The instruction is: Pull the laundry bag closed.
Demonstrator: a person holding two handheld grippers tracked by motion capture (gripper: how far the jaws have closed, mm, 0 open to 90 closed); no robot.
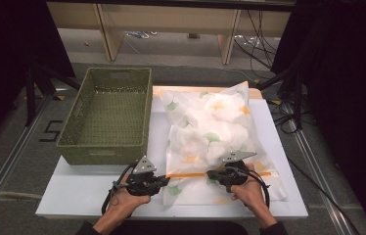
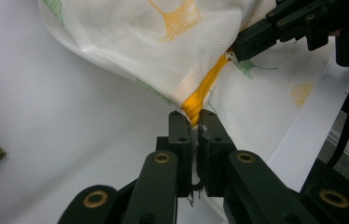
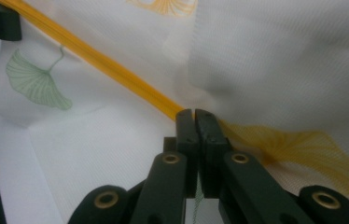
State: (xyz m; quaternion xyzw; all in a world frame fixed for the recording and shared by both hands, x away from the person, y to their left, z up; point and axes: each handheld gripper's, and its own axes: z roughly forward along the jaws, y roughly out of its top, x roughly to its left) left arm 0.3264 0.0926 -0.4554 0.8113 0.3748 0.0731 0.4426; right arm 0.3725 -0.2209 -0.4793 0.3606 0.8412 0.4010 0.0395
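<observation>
A white mesh bag (image 1: 215, 129) printed with green and yellow leaves lies stuffed on the white table (image 1: 73, 196). An orange zipper (image 1: 191, 174) runs across its near end. My left gripper (image 1: 167, 180) is shut on the zipper's left end, where orange tape (image 2: 205, 88) bunches just above the closed jaws (image 2: 193, 116). My right gripper (image 1: 209, 174) is shut on the zipper farther right. In the left gripper view the right gripper (image 2: 238, 49) pinches a small metal pull (image 2: 230, 57). The right gripper view has its jaws (image 3: 194, 114) closed where the zipper (image 3: 107, 63) ends.
A green woven basket (image 1: 102, 154) stands empty on the table's left half, close beside the bag. Bare white table lies in front of the basket. Black stands and cables flank the table, and a wooden shelf frame (image 1: 107, 34) stands behind.
</observation>
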